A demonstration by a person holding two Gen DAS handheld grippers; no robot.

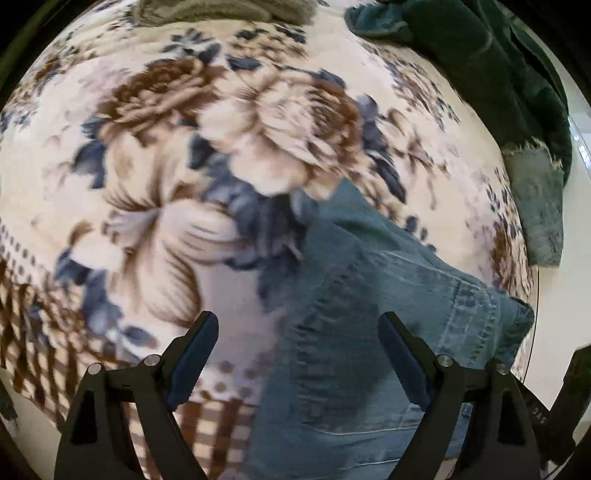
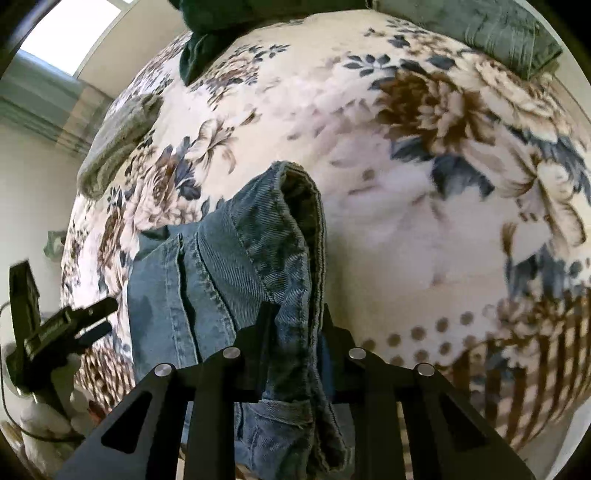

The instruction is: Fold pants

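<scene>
Blue denim pants (image 1: 362,325) lie on a floral blanket (image 1: 184,155), reaching from the middle to the lower right of the left wrist view. My left gripper (image 1: 299,321) is open just above the pants, empty, its right finger over the denim and its left finger over the blanket. In the right wrist view my right gripper (image 2: 295,314) is shut on a hemmed edge of the pants (image 2: 258,251), and the cloth bunches up between the fingers and hangs below them. The left gripper also shows at the left edge of that view (image 2: 62,328).
The cream, brown and blue floral blanket (image 2: 388,184) covers the bed. A dark green garment (image 1: 491,59) and a grey-green cloth (image 1: 539,206) lie along the bed's right edge. Another grey cloth (image 2: 118,136) lies at the left, and one (image 2: 491,29) at the top right.
</scene>
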